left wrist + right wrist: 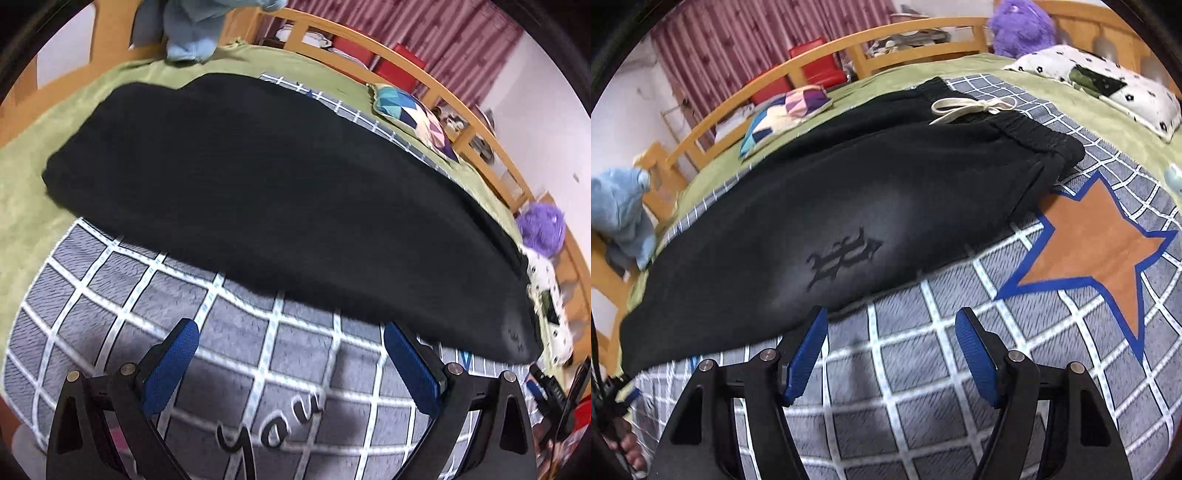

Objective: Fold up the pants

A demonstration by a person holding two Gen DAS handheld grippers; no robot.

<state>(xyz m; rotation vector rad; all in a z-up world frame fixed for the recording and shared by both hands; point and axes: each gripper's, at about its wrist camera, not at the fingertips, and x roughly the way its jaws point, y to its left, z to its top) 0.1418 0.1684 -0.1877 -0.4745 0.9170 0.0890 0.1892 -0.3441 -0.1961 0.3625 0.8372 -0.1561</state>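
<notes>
Blue-padded fingers (170,369) of the left gripper (290,363) are spread wide and empty just short of the near edge of the black pants (280,206). Nothing is held by the right gripper (891,350) either, its jaws likewise wide beside that edge. The pants are laid lengthwise on a grey checked blanket (923,406), folded leg on leg, waistband and cream drawstring (971,108) toward an orange star (1097,254) printed beside them. A patterned cushion (786,114) is seen beyond the pants.
</notes>
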